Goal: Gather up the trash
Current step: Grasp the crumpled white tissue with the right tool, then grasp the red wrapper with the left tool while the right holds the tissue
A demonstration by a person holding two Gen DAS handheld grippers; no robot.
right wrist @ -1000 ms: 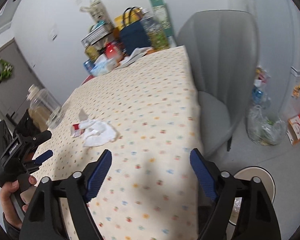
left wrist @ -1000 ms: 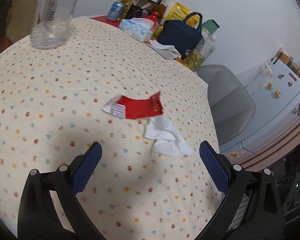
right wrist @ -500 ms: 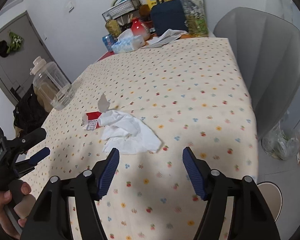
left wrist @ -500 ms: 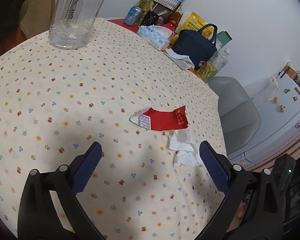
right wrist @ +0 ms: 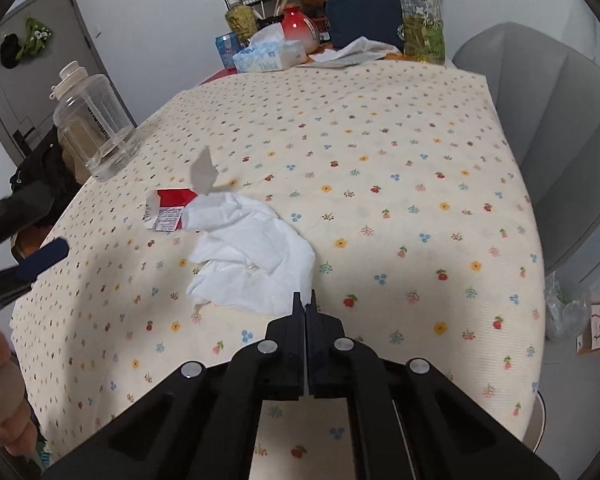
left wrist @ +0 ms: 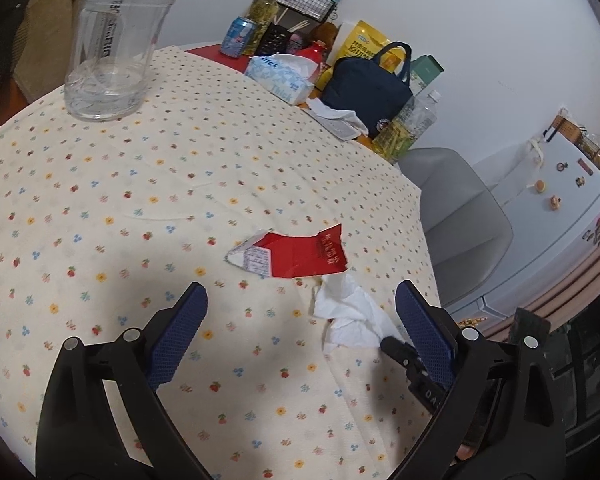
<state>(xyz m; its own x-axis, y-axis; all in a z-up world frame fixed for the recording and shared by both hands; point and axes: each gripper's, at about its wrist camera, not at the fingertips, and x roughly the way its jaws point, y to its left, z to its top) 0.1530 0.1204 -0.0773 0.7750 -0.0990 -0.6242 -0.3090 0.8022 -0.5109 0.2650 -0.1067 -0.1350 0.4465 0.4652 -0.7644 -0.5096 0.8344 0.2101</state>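
Right claw point(right wrist: 305, 300) clenched on the near edge of the white tissue point(right wrist: 252, 256), which lies on the bench point(right wrist: 420, 160) at its 11 o'clock, touching the red wrapper point(left wrist: 296, 254) beyond. Left claw point(left wrist: 300, 336) released, with the wrapper at its 12 o'clock, long axis crosswise; the right is nearer the tissue.

Your right gripper point(right wrist: 305, 300) points down and its jaws are closed tight together. Your left gripper point(left wrist: 300, 328) points down too, with its blue pads point(left wrist: 178, 332) spread wide apart. Your left hand point(right wrist: 4, 396) grips its handle.
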